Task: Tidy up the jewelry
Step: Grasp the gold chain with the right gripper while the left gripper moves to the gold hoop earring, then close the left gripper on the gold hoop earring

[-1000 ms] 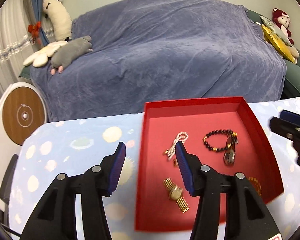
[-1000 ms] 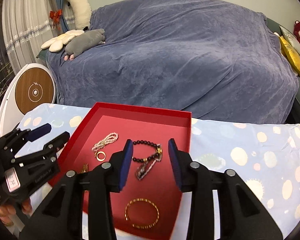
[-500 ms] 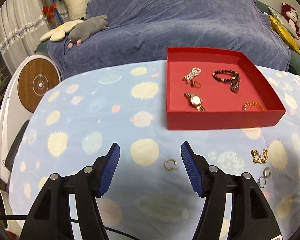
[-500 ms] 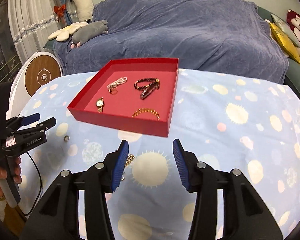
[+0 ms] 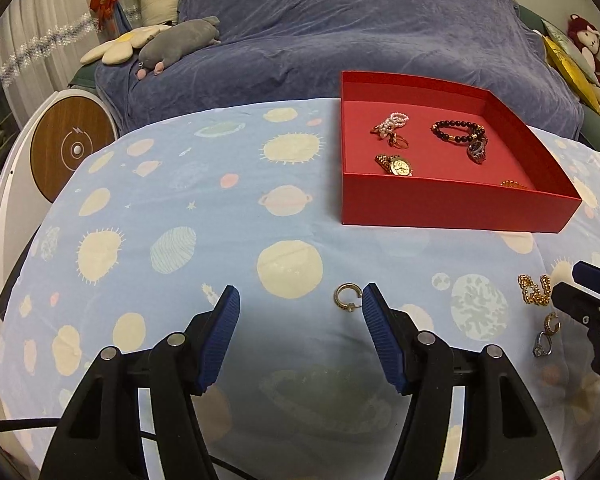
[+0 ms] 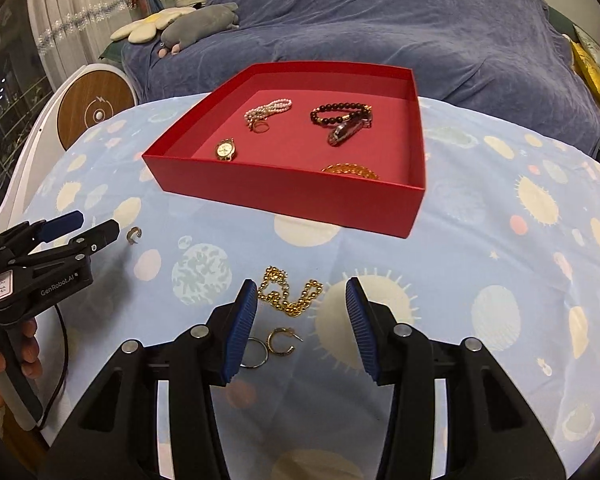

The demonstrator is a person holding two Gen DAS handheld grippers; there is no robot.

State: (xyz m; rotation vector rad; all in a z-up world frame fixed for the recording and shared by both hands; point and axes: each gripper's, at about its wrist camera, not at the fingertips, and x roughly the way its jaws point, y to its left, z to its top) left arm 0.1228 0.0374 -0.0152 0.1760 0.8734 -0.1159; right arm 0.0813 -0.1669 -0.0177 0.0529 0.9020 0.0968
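From the left wrist view, the left gripper (image 5: 298,300) hangs low over the table (image 5: 160,208) with its jaws open and nothing between the pads. A small gold hoop earring (image 5: 345,297) lies on the cloth just beside the inner face of the right-hand pad, at about 12 o'clock from the gripper. The red tray (image 5: 452,204) stands further away at 1 o'clock; inside it I see a gold watch (image 5: 396,165), a pearl bracelet (image 5: 392,122) and a dark bead bracelet (image 5: 458,130). At 3 o'clock the tip of the right gripper (image 5: 580,292) comes into the picture, near a gold bead chain (image 5: 534,290).

From the right wrist view, the right gripper (image 6: 301,294) also has its jaws apart and holds nothing. The gold bead chain (image 6: 290,292) lies in a loose heap on the cloth between the two pads, closer to the left one. Just below it, at 6 o'clock, lie a second hoop earring (image 6: 281,341) and a plain ring (image 6: 254,354), the ring partly hidden by the left pad. The left gripper (image 6: 88,226) is at 9 o'clock, near its earring (image 6: 134,235).

In my judgement the chain is light, limp and slippery; it is best pinched at the thickest part of the heap so that no end drags. The hoop earring is stiff, tiny and flat on soft cloth, so the pads must close across its ring and press a little into the cloth.
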